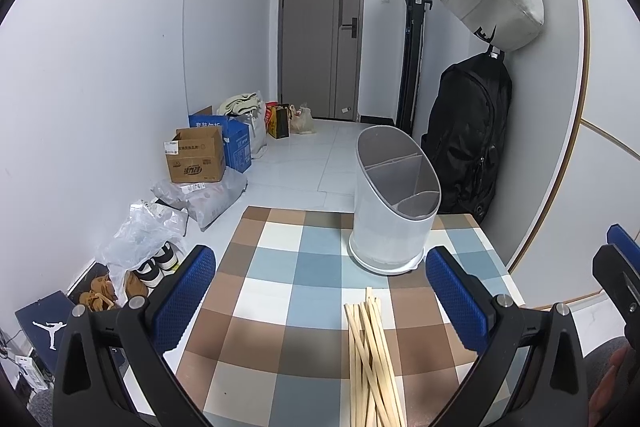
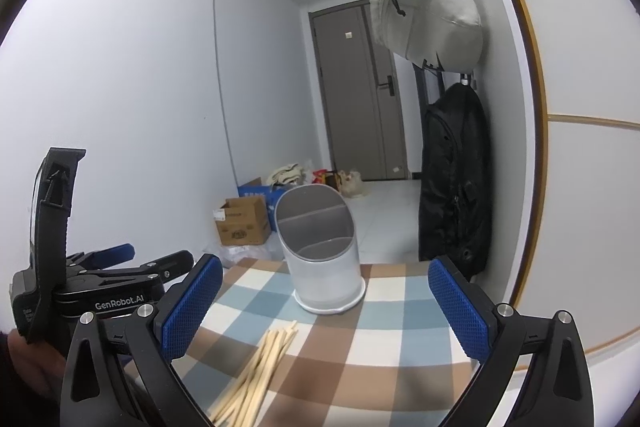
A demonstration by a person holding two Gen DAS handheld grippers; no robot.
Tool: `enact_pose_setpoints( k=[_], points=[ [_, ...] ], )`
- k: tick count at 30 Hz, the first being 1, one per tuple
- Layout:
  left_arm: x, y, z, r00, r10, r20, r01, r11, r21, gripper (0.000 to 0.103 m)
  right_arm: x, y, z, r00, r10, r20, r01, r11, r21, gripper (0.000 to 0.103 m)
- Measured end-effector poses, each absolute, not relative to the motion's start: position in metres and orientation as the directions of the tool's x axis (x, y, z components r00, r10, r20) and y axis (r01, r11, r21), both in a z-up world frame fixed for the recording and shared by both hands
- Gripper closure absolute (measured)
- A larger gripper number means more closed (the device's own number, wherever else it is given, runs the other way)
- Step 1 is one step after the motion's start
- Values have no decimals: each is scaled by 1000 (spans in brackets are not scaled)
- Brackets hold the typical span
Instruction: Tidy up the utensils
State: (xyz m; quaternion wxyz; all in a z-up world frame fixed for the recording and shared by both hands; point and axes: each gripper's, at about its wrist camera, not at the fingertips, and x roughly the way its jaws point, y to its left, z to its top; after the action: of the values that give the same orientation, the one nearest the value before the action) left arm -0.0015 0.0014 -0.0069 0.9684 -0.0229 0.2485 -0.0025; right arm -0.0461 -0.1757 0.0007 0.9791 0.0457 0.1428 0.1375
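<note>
Checked table (image 1: 280, 307), chopsticks (image 1: 370, 359), utensil holder (image 1: 394, 199)

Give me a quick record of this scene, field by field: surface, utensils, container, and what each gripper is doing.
surface: table with a checked cloth
utensils: bundle of wooden chopsticks lying loose on the cloth, nearer than the holder
container: white utensil holder, upright, grey divided compartments, nothing visible inside
left gripper: open, holding nothing, above the cloth
right gripper: open, holding nothing
task state: no chopsticks in the holder yet

Chopsticks (image 1: 370, 359) lie on the table (image 1: 280, 279), before the utensil holder (image 1: 394, 199).
</note>
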Motion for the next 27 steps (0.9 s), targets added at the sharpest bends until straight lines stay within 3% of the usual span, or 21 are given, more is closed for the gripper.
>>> enact_pose_setpoints(
  k=[27],
  points=[
    [1,1,-13,867,-23,-498,0,999,-46,1,-42,-174,-2,909,298,-293,-269,954,133,0]
  ],
)
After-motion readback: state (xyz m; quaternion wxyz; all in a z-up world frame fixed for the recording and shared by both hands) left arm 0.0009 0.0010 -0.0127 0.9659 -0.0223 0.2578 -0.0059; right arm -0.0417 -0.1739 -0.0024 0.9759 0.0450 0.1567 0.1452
